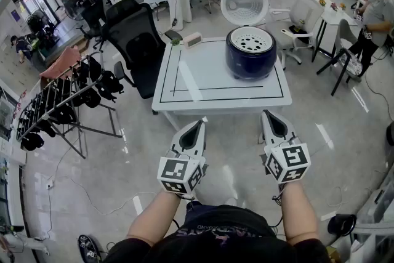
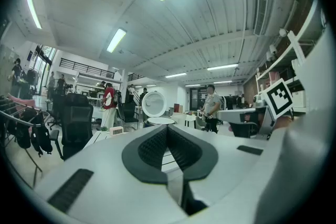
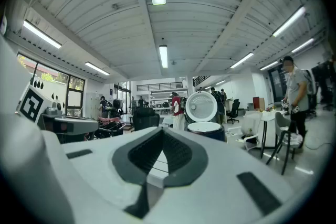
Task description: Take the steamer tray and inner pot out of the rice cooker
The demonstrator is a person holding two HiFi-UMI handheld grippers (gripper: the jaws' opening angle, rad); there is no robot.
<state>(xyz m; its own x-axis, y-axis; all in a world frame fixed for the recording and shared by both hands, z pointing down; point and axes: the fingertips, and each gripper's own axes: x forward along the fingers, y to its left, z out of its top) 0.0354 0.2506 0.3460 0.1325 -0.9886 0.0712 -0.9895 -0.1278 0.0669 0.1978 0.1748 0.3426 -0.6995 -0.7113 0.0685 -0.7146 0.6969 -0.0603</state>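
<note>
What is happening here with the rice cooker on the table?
A person faces the white table holding a left claw and a right claw, both shut and empty, short of the table edge. The rice cooker sits on it with its lid open and the steamer tray in place. Nothing has been taken out yet.

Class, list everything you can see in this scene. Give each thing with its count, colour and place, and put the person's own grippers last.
table: 1, white with black lines, centre
rice cooker: 1, dark blue, table's far right
lid: 1, white, raised behind the cooker
steamer tray: 1, white, holed, in the cooker's top
small box: 1, white, table's far left edge
office chairs: several, black, left of table
rack: 1, dark, hung with dark bags, far left
white chair: 1, right of table
bystanders: several, room's edges
left gripper: 1, white, shut, empty, short of table
right gripper: 1, white, shut, empty, short of table
</note>
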